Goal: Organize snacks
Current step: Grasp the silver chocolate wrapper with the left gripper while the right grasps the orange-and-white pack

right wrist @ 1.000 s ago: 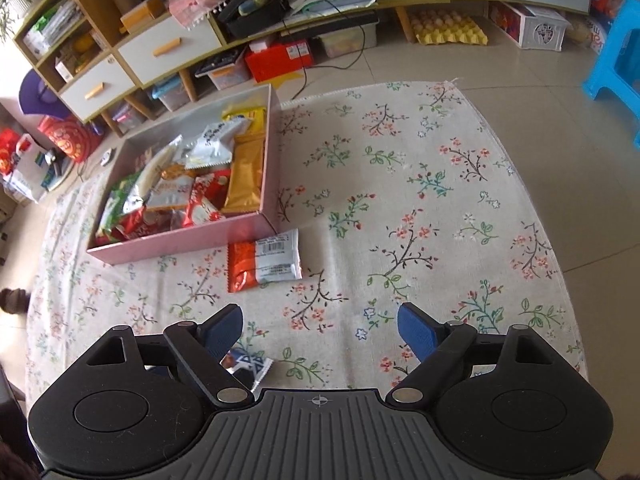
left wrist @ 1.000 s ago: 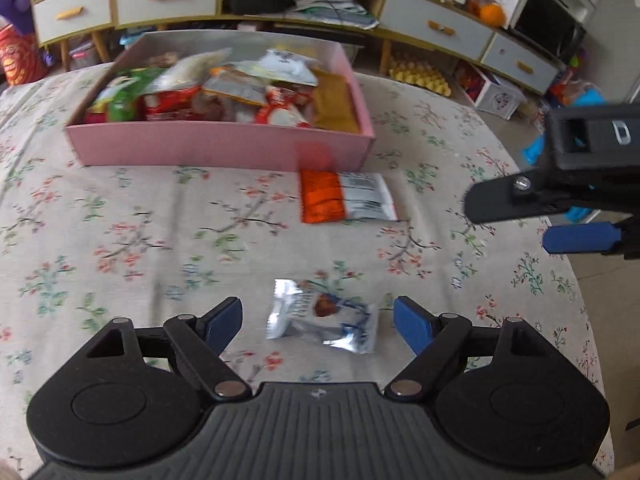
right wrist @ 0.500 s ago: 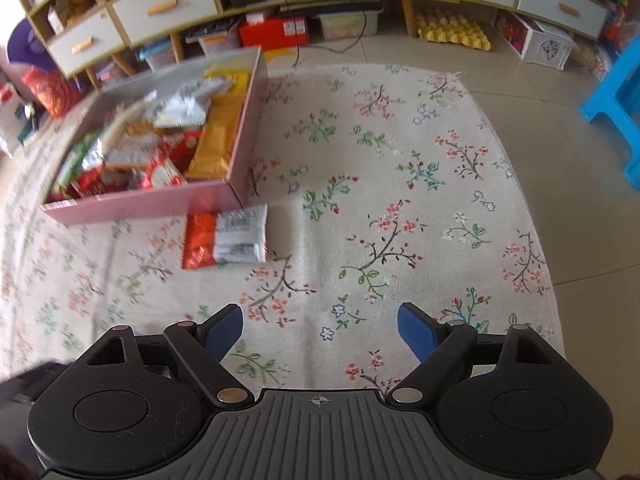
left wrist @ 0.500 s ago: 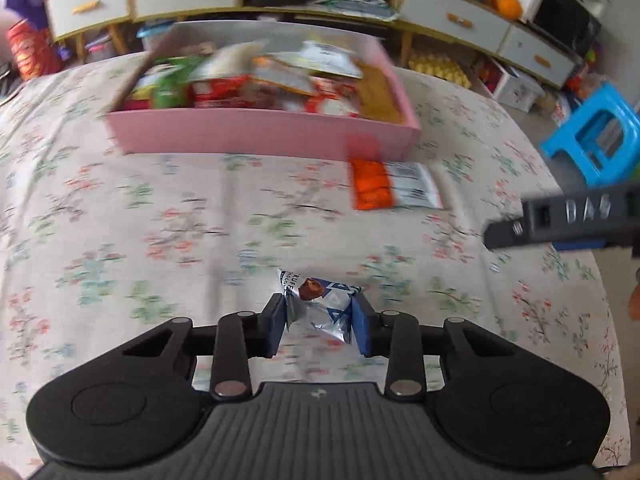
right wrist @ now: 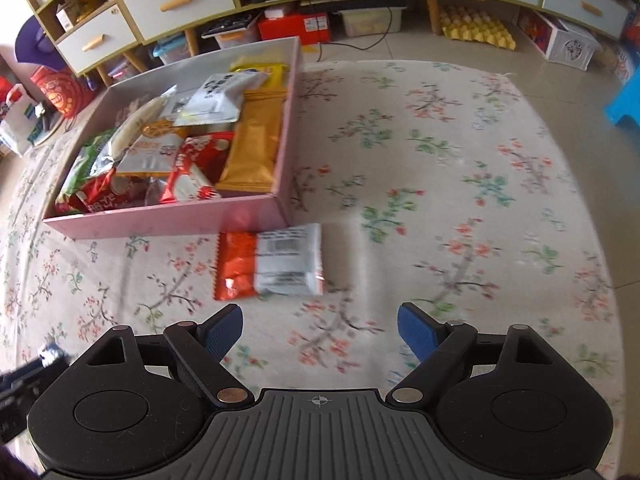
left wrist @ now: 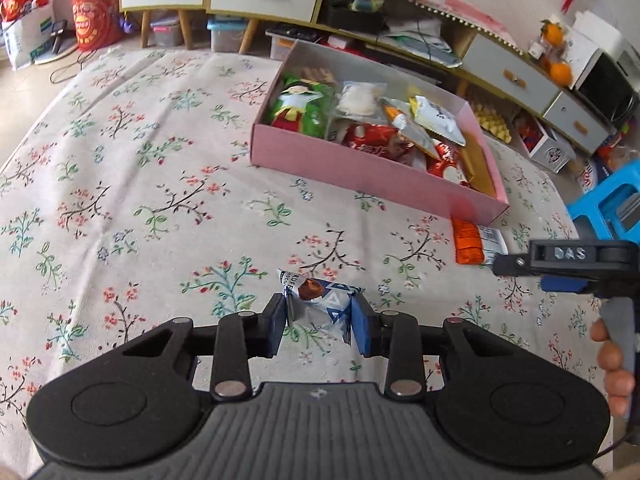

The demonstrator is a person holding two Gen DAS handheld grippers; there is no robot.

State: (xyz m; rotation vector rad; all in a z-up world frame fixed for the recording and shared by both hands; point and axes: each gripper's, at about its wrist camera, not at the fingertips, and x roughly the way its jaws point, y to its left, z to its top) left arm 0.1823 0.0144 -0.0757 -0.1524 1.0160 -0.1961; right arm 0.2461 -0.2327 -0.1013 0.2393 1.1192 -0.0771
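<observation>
My left gripper [left wrist: 319, 329] pinches the small silver-blue foil packet [left wrist: 319, 305]; next, the pink cardboard box [left wrist: 360, 168]. Right gripper [right wrist: 320, 330] gapes empty over the orange-and-white wrapper [right wrist: 269, 266].

Floral tablecloth [left wrist: 120, 184] spread wide; blue stool [left wrist: 608, 208] at the right edge; yellow egg tray [right wrist: 476, 26] under the drawer cabinet [right wrist: 180, 4].

Glossy foil wrapper [left wrist: 320, 304], matt woven floral cloth [left wrist: 140, 184]; smooth pink cardboard box [left wrist: 360, 168]
</observation>
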